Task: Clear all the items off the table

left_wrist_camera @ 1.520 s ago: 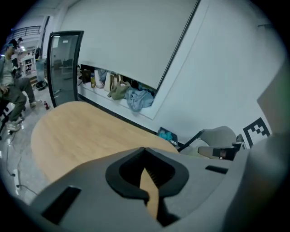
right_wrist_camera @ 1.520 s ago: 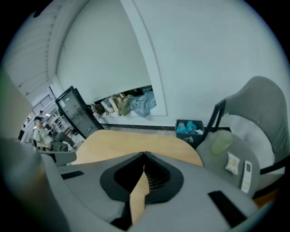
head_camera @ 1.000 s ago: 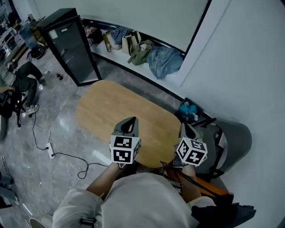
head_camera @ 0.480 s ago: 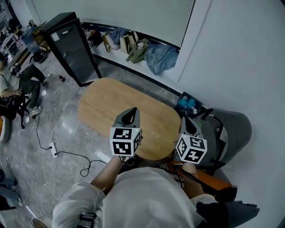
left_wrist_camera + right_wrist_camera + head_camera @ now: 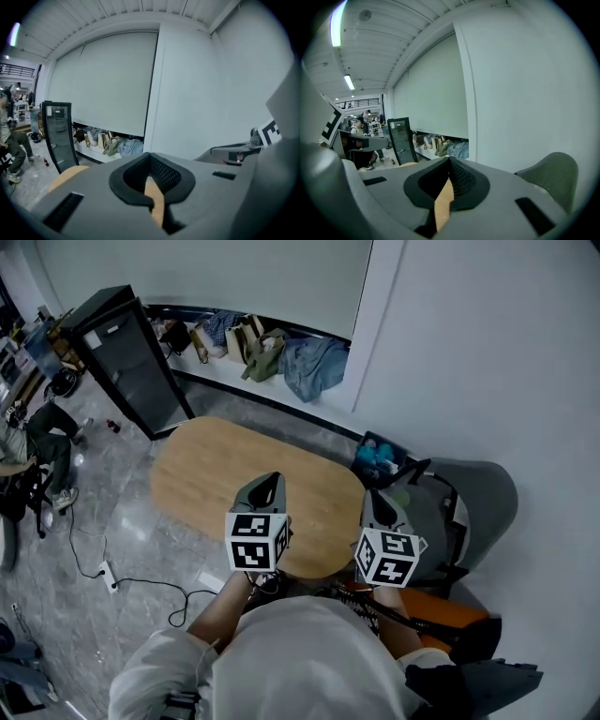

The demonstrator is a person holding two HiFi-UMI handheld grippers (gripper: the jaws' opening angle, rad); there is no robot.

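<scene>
An oval wooden table (image 5: 211, 474) stands below me, and only bare wood shows on its top. My left gripper (image 5: 269, 486) hovers over the table's near edge with its jaws shut and nothing between them. In the left gripper view the left gripper (image 5: 151, 161) points across the room, its jaws closed on themselves. My right gripper (image 5: 372, 502) hangs past the table's right end, beside the grey chair (image 5: 483, 507). In the right gripper view the right gripper (image 5: 450, 165) also shows its jaws together and holds nothing.
A bin with blue-green things (image 5: 380, 457) sits between the table and the chair. A black glass-fronted cabinet (image 5: 117, 348) stands at the back left. Bags and clothes (image 5: 272, 352) line the wall ledge. A cable and power strip (image 5: 103, 570) lie on the floor. A person (image 5: 28, 451) sits at far left.
Both grippers have risen slightly and drifted a little left in the head view, jaws staying shut. The head view itself has swung, so the table sits further left.
</scene>
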